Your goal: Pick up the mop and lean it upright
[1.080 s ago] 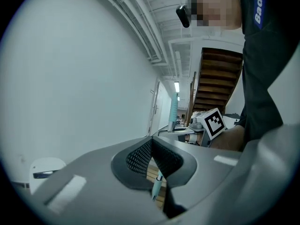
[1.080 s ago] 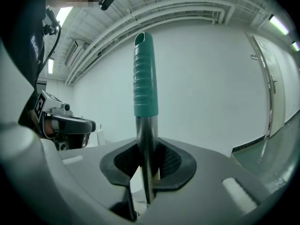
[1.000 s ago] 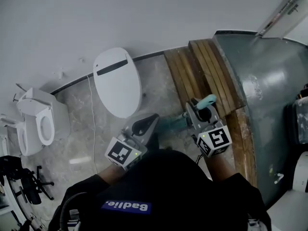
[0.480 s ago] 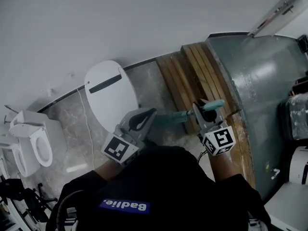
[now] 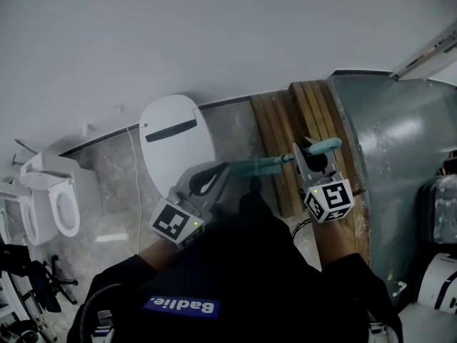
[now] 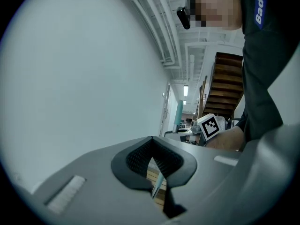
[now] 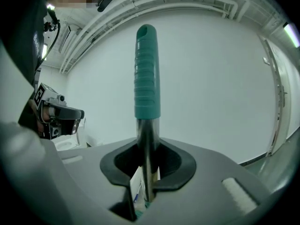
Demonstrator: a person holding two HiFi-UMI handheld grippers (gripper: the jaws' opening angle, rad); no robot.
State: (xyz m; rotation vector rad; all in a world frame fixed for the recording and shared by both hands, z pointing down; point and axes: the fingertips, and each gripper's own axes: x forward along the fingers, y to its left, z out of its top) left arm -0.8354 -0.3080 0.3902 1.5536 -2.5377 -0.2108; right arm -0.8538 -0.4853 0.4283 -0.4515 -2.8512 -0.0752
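The mop shows as a teal handle (image 5: 323, 147) on a shaft (image 5: 257, 167) that crosses above the floor between my two grippers. In the right gripper view its ribbed teal grip (image 7: 147, 74) points up, and the metal shaft (image 7: 147, 144) runs down through the jaws. My right gripper (image 5: 308, 156) (image 7: 147, 165) is shut on that shaft just below the grip. My left gripper (image 5: 216, 177) (image 6: 152, 146) sits at the shaft's lower end, jaws together at their tips. A teal strip (image 6: 158, 184) shows behind them. The mop head is hidden.
A white toilet with its lid down (image 5: 175, 141) stands ahead on the marble floor, with a second toilet (image 5: 61, 206) at the left. Wooden planks (image 5: 285, 131) lie to the right against a grey curved panel (image 5: 400, 163). A white wall (image 5: 214, 34) rises behind.
The right gripper and the teal handle have drifted up and to the right in the head view. The left gripper stays at the shaft's other end. The head view itself has swayed.
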